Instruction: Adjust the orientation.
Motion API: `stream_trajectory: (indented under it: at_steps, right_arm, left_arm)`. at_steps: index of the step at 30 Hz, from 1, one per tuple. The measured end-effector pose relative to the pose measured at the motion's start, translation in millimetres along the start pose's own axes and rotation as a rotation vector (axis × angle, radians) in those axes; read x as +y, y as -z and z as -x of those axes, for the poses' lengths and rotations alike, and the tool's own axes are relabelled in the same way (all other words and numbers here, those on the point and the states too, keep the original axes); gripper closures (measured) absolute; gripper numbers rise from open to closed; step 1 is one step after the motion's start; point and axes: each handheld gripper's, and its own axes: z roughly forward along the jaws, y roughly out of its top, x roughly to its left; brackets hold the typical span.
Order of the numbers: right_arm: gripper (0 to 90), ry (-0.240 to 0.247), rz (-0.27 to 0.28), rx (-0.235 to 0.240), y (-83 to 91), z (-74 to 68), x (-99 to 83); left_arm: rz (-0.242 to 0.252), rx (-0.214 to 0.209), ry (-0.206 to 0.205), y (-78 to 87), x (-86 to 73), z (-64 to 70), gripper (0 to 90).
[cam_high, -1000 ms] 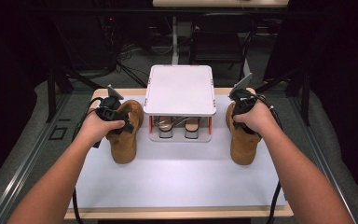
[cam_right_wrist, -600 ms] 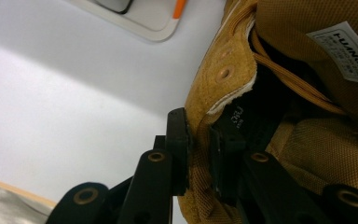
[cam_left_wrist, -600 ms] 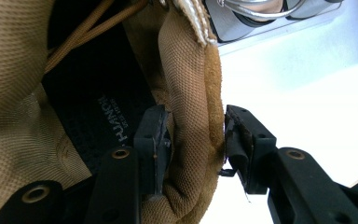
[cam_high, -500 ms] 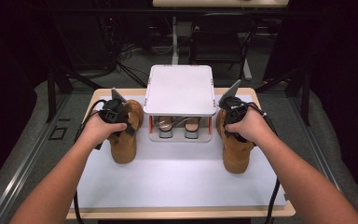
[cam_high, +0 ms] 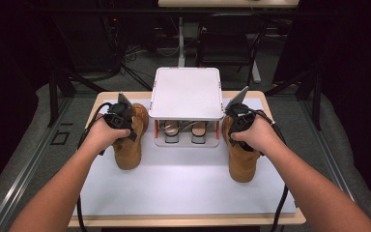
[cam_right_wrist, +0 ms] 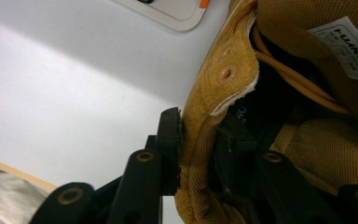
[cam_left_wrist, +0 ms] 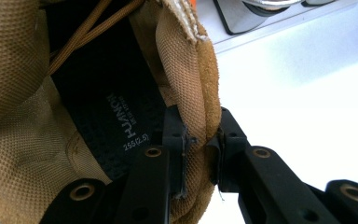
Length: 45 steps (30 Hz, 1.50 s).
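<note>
From above, my left gripper (cam_high: 121, 118) clamps the left boot (cam_high: 129, 145) and my right gripper (cam_high: 239, 121) the right boot (cam_high: 242, 162), each standing on the white table (cam_high: 183, 183) beside the small rack (cam_high: 186, 94). Through the left gripper view, my jaws pinch the padded collar (cam_left_wrist: 198, 135). Through the right gripper view, they squeeze that boot's collar edge (cam_right_wrist: 198, 135).
</note>
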Motion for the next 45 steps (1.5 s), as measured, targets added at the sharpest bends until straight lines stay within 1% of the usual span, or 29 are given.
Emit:
stream_trajectory:
  at_steps: [1, 2, 3, 4, 5, 6, 7, 8, 9, 10, 11, 12, 13, 16, 23, 25, 26, 29, 30, 33, 35, 36, 37, 38, 40, 41, 42, 43, 45]
  right_arm:
    - [70.6, 0.000, 0.000, 0.000, 0.0, 0.0, 0.0]
    - [66.9, 0.012, 0.003, -0.015, 0.8, -1.3, -1.0]
    - [66.4, 0.019, -0.004, -0.019, 1.7, -1.8, -1.1]
    - [65.0, 0.016, 0.018, -0.020, 0.6, -3.3, -2.4]
    - [63.1, 0.024, 0.007, -0.019, 1.8, -3.5, -2.4]
    - [61.4, 0.018, 0.015, -0.016, 2.0, -4.7, -3.4]
    - [61.4, 0.018, 0.015, -0.016, 2.0, -4.7, -3.4]
    - [58.6, 0.021, 0.011, -0.018, 3.8, -5.3, -4.3]
    - [58.6, 0.021, 0.011, -0.018, 3.8, -5.3, -4.3]
    - [57.1, 0.012, 0.023, -0.016, 4.3, -6.0, -5.3]
    - [55.4, 0.020, 0.021, -0.011, 6.4, -5.5, -5.9]
    - [54.1, 0.012, 0.027, 0.001, 10.0, -5.4, -7.1]
    - [54.0, 0.002, 0.037, 0.003, 10.6, -5.7, -7.8]
    - [53.9, 0.003, 0.039, 0.010, 15.4, -4.1, -9.0]
    - [53.1, 0.006, 0.035, -0.001, 20.9, -2.1, -13.0]
    - [53.0, -0.002, 0.048, 0.006, 21.7, -2.0, -14.1]
    - [53.0, 0.008, 0.037, 0.006, 22.9, -1.2, -13.9]
    - [53.0, 0.007, 0.036, 0.000, 24.1, -0.6, -14.5]
    - [52.9, 0.002, 0.042, 0.000, 24.2, -0.4, -14.8]
    - [52.9, 0.007, 0.038, -0.001, 25.6, 0.3, -14.7]
    - [52.8, -0.001, 0.041, 0.001, 26.4, 0.1, -15.0]
    - [52.5, -0.007, 0.047, -0.002, 27.1, 0.1, -15.3]
    - [52.2, 0.001, 0.040, -0.001, 28.5, 1.0, -15.1]
    - [52.0, -0.005, 0.044, -0.002, 29.3, 1.2, -15.3]
    - [51.7, -0.007, 0.049, -0.003, 30.3, 1.9, -15.5]
    - [51.0, -0.002, 0.042, -0.005, 33.9, 4.7, -15.1]
    - [50.7, -0.012, 0.048, -0.009, 34.3, 4.5, -15.4]
    - [50.7, -0.012, 0.048, -0.009, 34.3, 4.5, -15.4]
    - [49.2, -0.014, 0.056, -0.011, 38.9, 8.7, -16.6]
  left_arm:
    - [0.000, 0.000, 0.000, 0.0, 0.0, 0.0, 78.3]
    - [-0.010, 0.002, 0.002, 0.4, -0.8, 1.0, 78.3]
    - [-0.017, 0.003, -0.004, 0.6, -1.5, 1.9, 78.3]
    - [-0.026, 0.011, -0.012, 0.8, -3.1, 4.8, 78.3]
    - [-0.029, 0.012, -0.013, 1.2, -4.1, 6.1, 78.3]
    - [-0.031, 0.003, -0.009, 1.9, -4.6, 6.6, 78.3]
    - [-0.031, 0.003, -0.009, 1.9, -4.6, 6.6, 78.3]
    - [-0.031, -0.002, -0.003, 3.4, -6.2, 7.9, 78.3]
    - [-0.031, -0.002, -0.003, 3.4, -6.2, 7.9, 78.4]
    - [-0.036, -0.001, -0.005, 4.1, -7.5, 9.6, 78.4]
    - [-0.043, 0.000, -0.012, 3.8, -8.7, 11.5, 78.4]
    - [-0.049, 0.004, -0.020, 3.9, -9.7, 13.8, 78.3]
    - [-0.057, 0.009, -0.031, 3.7, -10.7, 16.7, 78.2]
    - [-0.061, 0.020, -0.037, 2.3, -11.4, 19.1, 78.2]
    - [-0.059, 0.005, -0.021, 2.2, -15.9, 17.4, 78.2]
    - [-0.062, 0.000, -0.021, 2.3, -16.9, 17.3, 78.2]
    - [-0.061, 0.000, -0.020, 2.3, -17.1, 17.3, 78.1]
    - [-0.062, -0.006, -0.016, 2.1, -16.4, 16.3, 77.5]
    - [-0.068, -0.015, -0.008, 1.8, -15.5, 15.3, 77.0]
    - [-0.075, -0.019, -0.002, 1.7, -14.5, 14.2, 75.9]
    - [-0.075, -0.019, -0.001, 2.0, -14.5, 14.4, 72.8]
    - [-0.054, -0.023, -0.002, 4.2, -14.2, 15.2, 69.3]
    - [-0.054, -0.023, -0.002, 4.2, -14.2, 15.2, 66.3]
    - [-0.036, -0.039, 0.005, 9.2, -13.0, 15.5, 63.5]
    - [-0.030, -0.044, 0.007, 11.9, -12.3, 15.5, 62.0]
    - [-0.030, -0.051, 0.011, 17.3, -11.0, 15.3, 58.5]
    - [-0.024, -0.047, 0.010, 21.3, -10.5, 15.2, 57.9]
    - [-0.024, -0.047, 0.010, 21.3, -10.5, 15.2, 57.4]
    - [-0.019, -0.036, 0.007, 27.9, -9.9, 14.3, 56.5]
